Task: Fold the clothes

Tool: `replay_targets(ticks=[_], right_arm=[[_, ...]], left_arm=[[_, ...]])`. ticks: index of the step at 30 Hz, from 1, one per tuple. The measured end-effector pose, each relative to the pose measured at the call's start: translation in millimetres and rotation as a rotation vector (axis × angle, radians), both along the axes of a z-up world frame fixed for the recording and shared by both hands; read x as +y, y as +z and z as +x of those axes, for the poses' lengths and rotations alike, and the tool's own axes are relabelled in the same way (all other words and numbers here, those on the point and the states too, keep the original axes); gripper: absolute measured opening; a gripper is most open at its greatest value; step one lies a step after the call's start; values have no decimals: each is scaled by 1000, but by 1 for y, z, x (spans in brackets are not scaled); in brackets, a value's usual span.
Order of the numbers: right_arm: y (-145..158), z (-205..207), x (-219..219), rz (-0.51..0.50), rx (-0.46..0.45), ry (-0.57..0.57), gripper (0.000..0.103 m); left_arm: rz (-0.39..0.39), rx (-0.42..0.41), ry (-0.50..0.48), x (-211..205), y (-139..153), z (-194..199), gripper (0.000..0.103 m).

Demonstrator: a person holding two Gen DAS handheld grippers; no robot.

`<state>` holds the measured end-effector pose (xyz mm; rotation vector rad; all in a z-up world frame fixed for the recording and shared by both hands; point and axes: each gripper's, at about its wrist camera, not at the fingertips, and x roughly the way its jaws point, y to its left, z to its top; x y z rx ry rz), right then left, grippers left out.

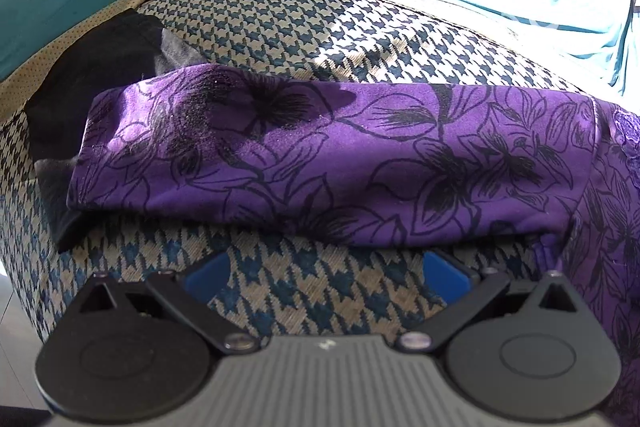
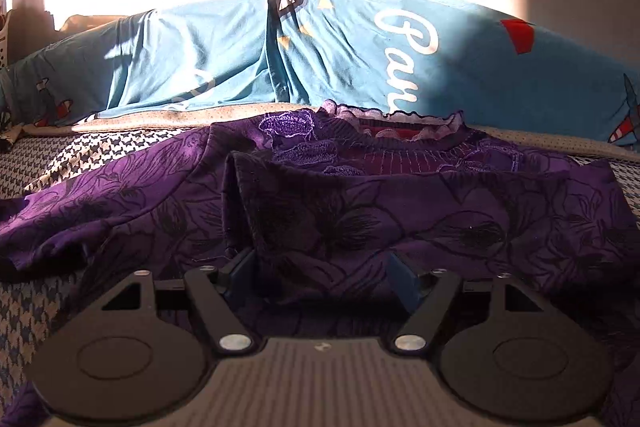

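Heads up: your purple floral-print top with the frilly neckline (image 2: 360, 211) is lying on the blue-and-cream houndstooth bed cover (image 1: 280, 27), filling the middle of the right wrist view, with one sleeve (image 1: 320, 163) stretched across the centre of the left wrist view. Your right gripper (image 2: 324, 271) has its jaws apart, with a folded-over flap of fabric between them but nothing pinched as far as I can see, so if you lift now that flap probably just slides off. Your left gripper (image 1: 324, 271) is also spread wide, over bare cover just short of the sleeve's lower edge. Closing there grabs the cover instead. Also watch the black cloth (image 1: 92, 83) at the left; it's tucked under the sleeve end and could drag along.
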<state>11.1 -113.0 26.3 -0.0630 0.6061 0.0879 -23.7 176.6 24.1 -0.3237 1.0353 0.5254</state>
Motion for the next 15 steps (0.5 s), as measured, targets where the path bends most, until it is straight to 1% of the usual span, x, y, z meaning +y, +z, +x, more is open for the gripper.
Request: replay_targets(ticks=[3,4,6,8,10,11,12,14,15], right_arm=[[2,-13,-5,-26,-21,-92,70],[2,-17,-10,-22,-17,-144,71],[3,-28,-21,24,-42,-218,71],[5,-39,-31,72,-68,-291,72],[9,-46,-38,136,-83,-297,72],[11,-49,-39,162,-95,-282,73],[13,-50,-38,154,-97,-274,73],[13,-50,-36,142,-94,-275,82],[11,-49,-36,141,-90,-286,82]], left_arm=[[1,2,46,20,-3,-9,103],[0,1,63,27,-4,-12,103],[-8,-5,95,40,-6,-18,103],[-42,-21,116,53,-9,-22,103],[-39,-31,130,61,-11,-24,103],[-32,-37,135,65,-11,-24,103],[-25,-42,140,68,-12,-24,103],[-15,-55,152,74,-12,-25,103],[-12,-64,157,75,-13,-25,103]])
